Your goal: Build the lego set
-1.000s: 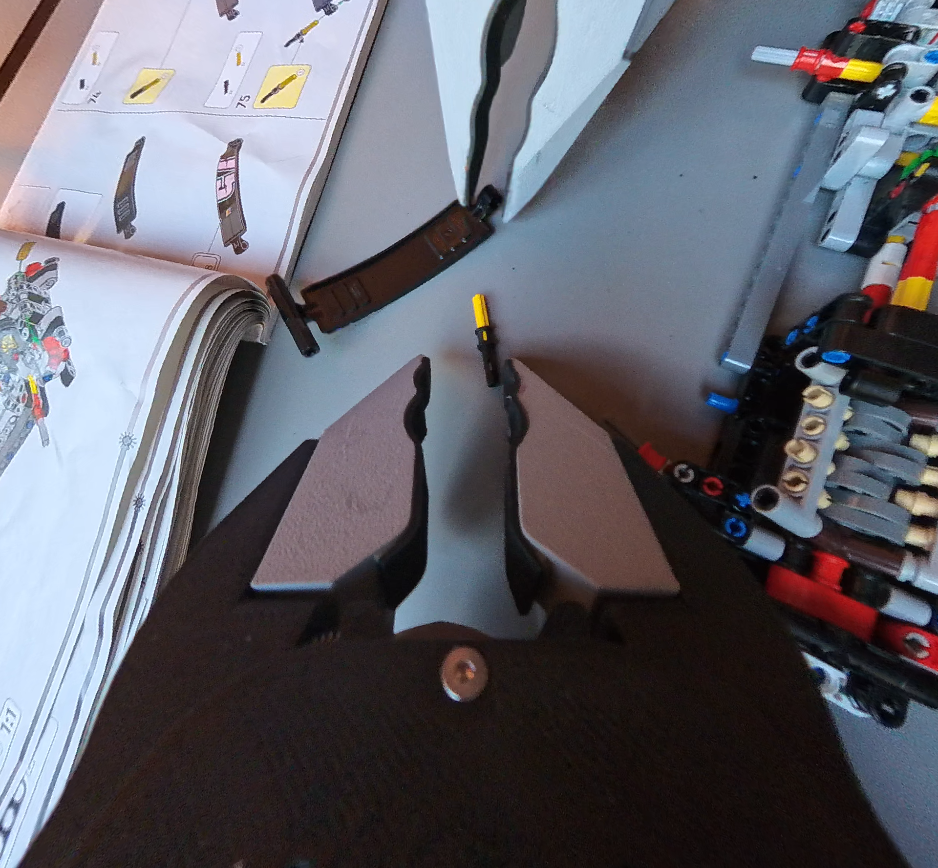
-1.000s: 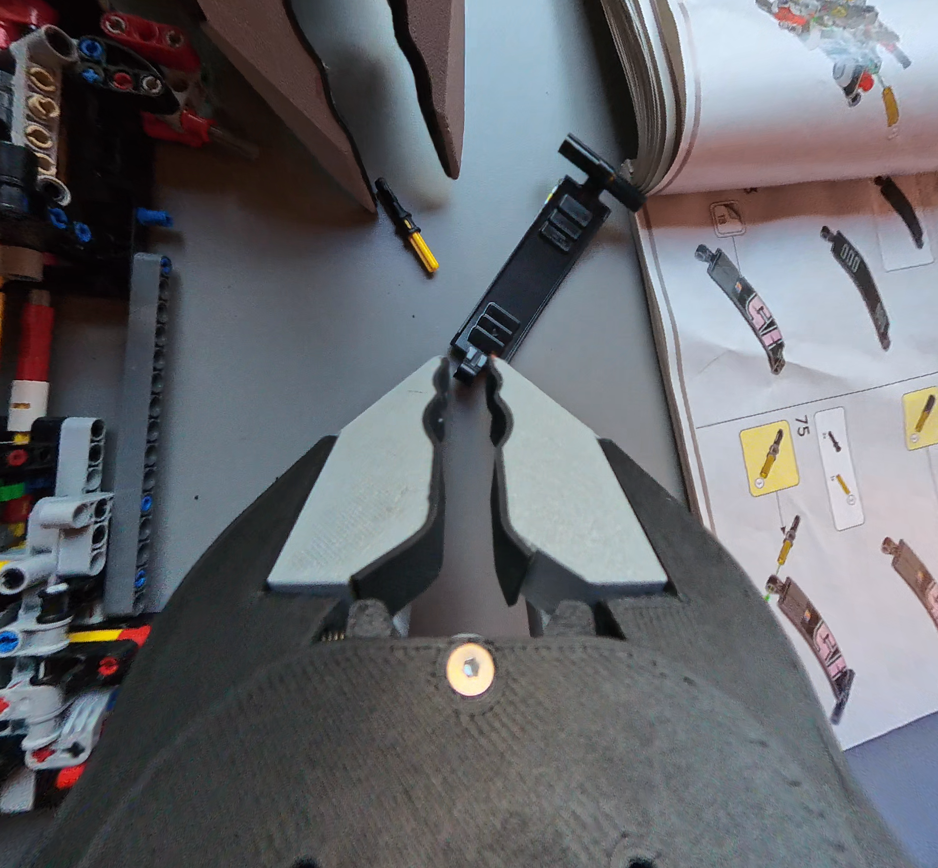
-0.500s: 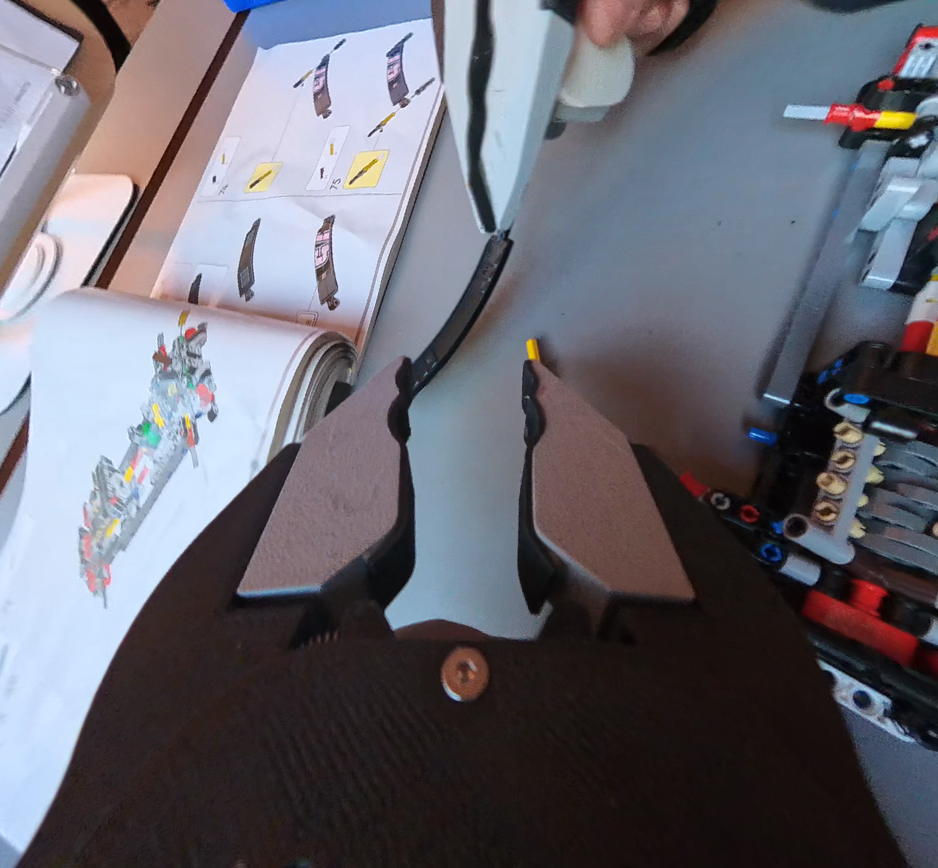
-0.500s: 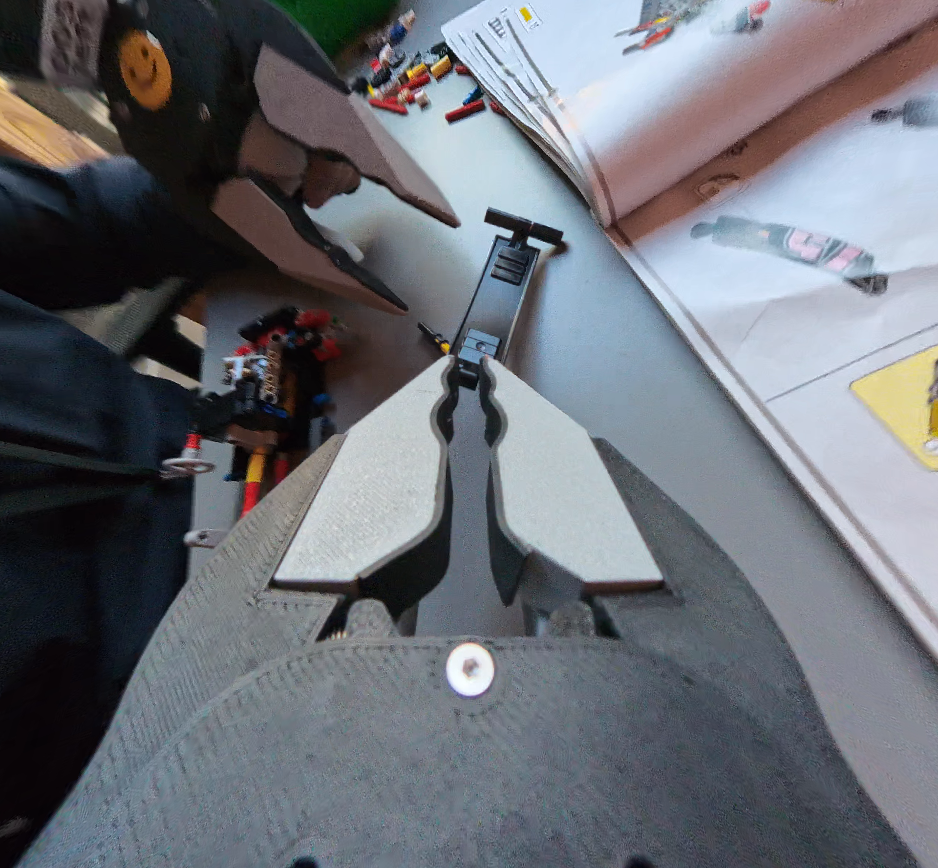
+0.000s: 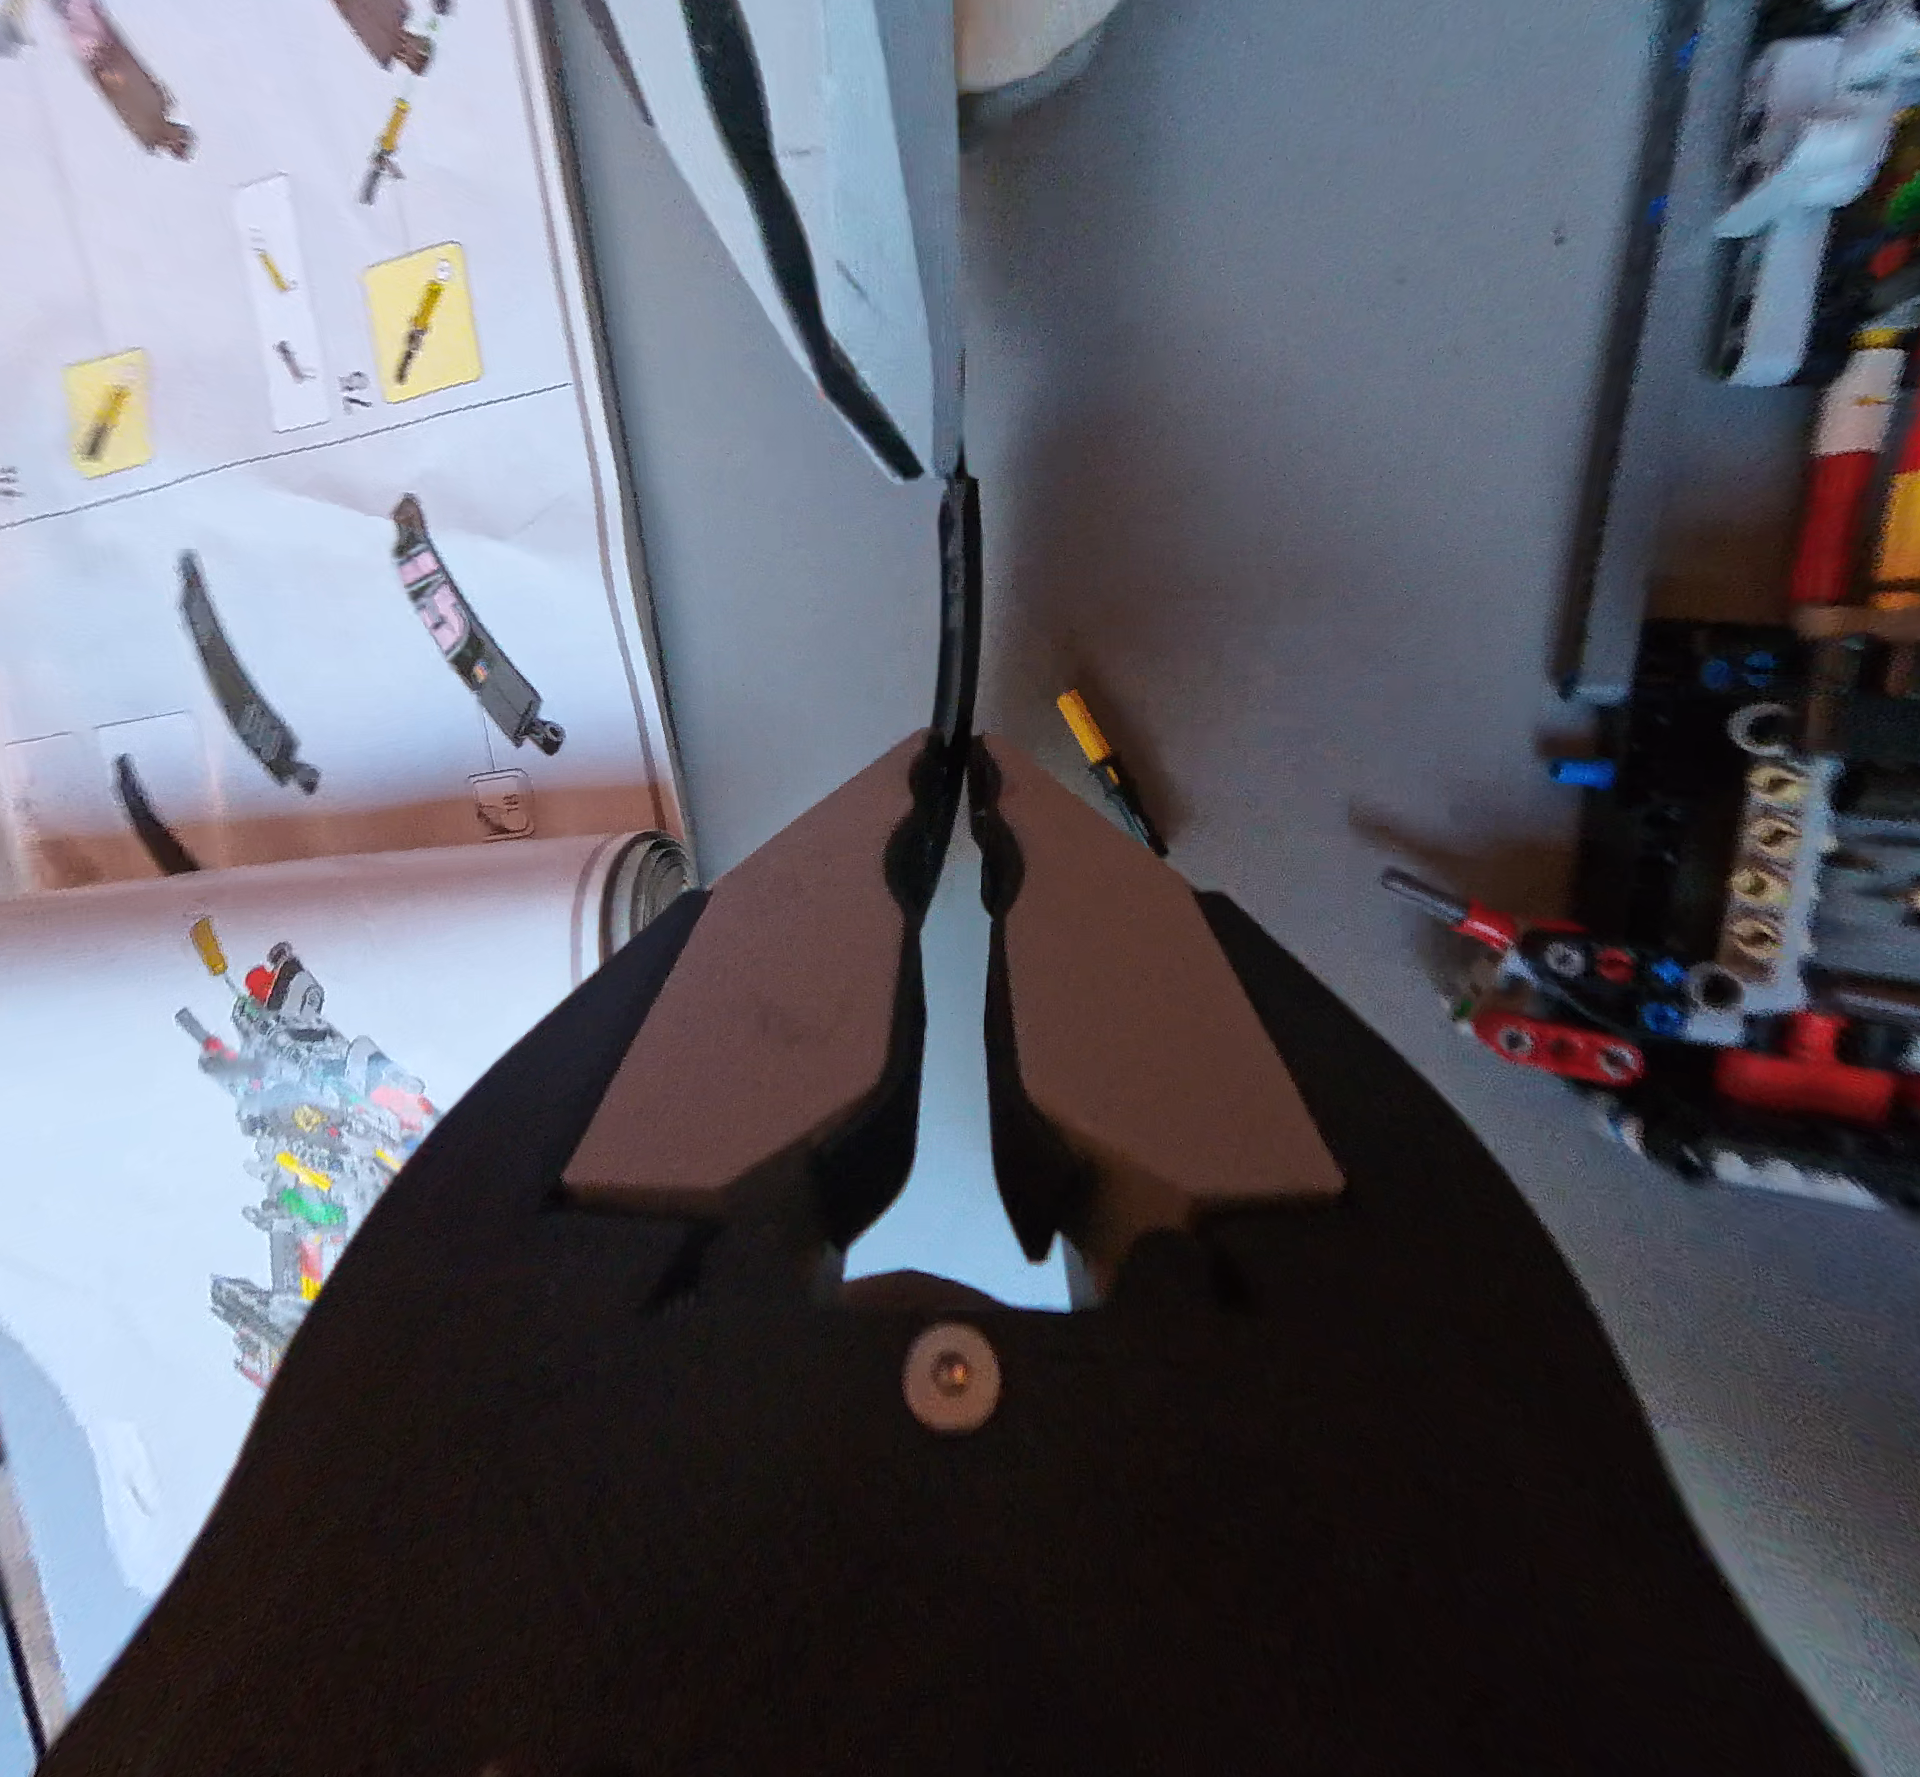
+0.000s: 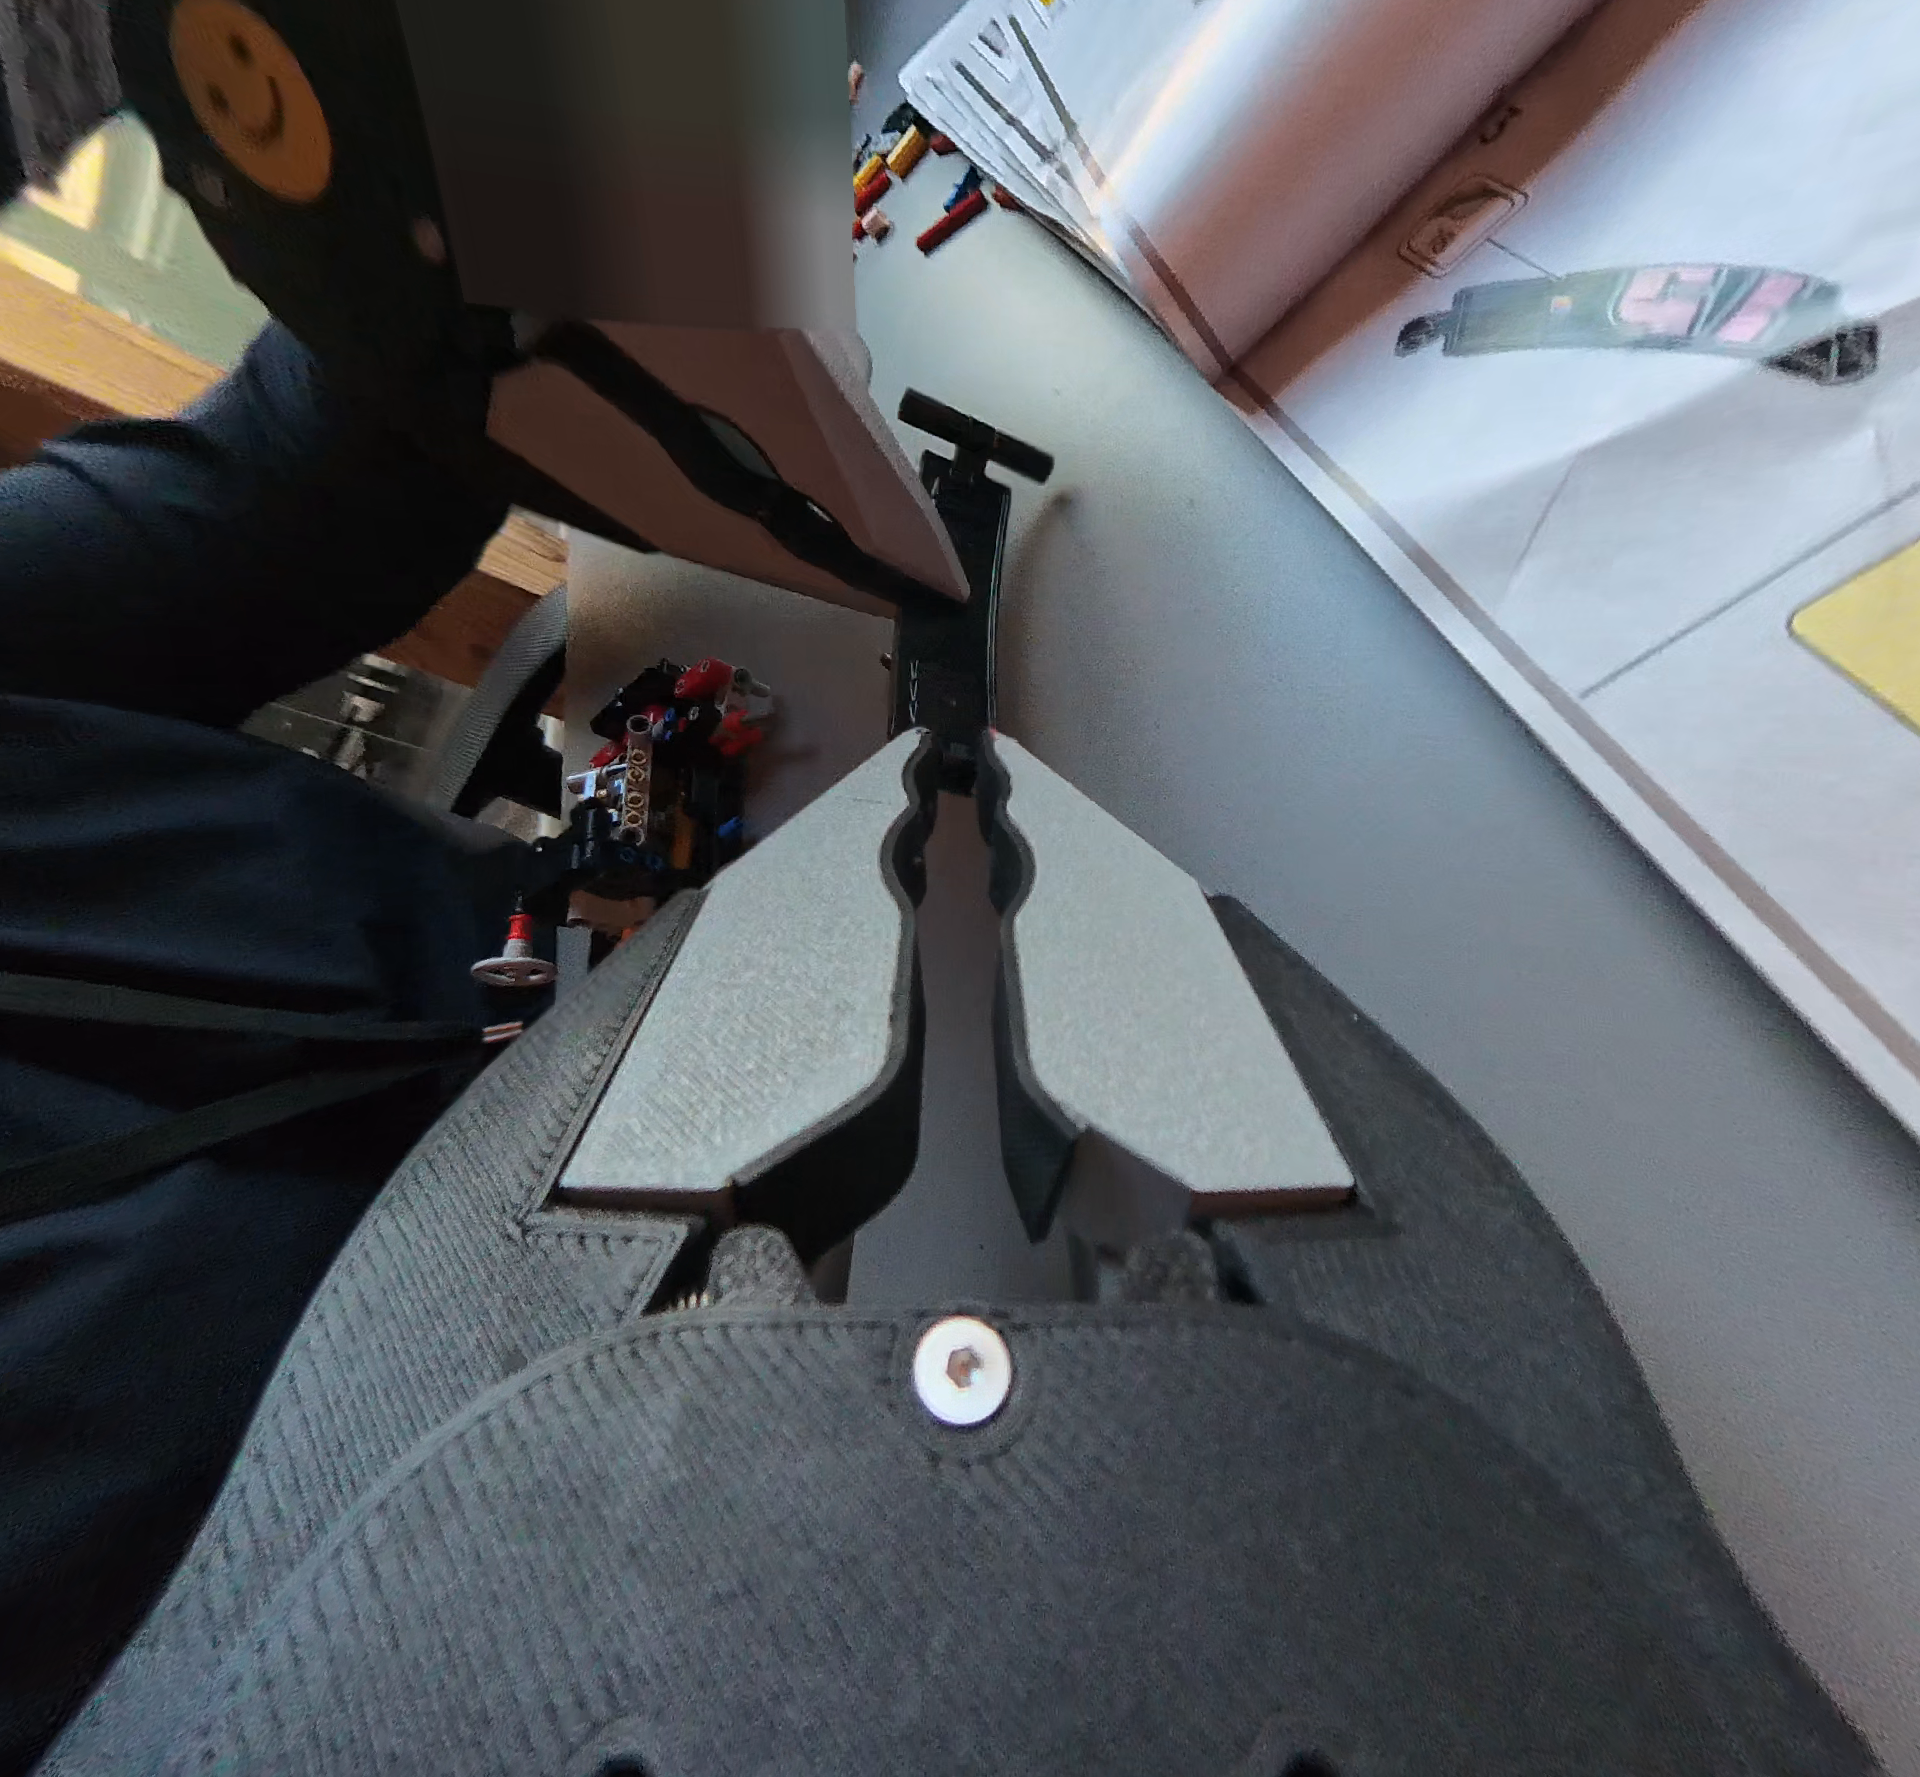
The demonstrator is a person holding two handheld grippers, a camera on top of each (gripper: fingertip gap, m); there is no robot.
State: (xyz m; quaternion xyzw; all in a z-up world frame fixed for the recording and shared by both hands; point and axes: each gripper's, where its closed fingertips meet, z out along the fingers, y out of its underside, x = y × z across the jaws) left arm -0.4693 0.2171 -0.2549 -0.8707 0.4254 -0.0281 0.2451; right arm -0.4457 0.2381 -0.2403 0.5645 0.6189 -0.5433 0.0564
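Left gripper (image 5: 954, 771) and right gripper (image 6: 954, 766) tip to tip — each clamps one end of black curved panel (image 5: 958, 605).

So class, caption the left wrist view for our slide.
Both grippers pinch a curved black panel above the grey table.

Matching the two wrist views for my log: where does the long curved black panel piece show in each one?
Left wrist view: the curved black panel piece stands edge-on at centre, running up from the left tongs to the right tongs' tips.
Right wrist view: it sits at centre, one end clamped in the right tongs, crossbar end beyond.
Shared landmark: the open instruction booklet.
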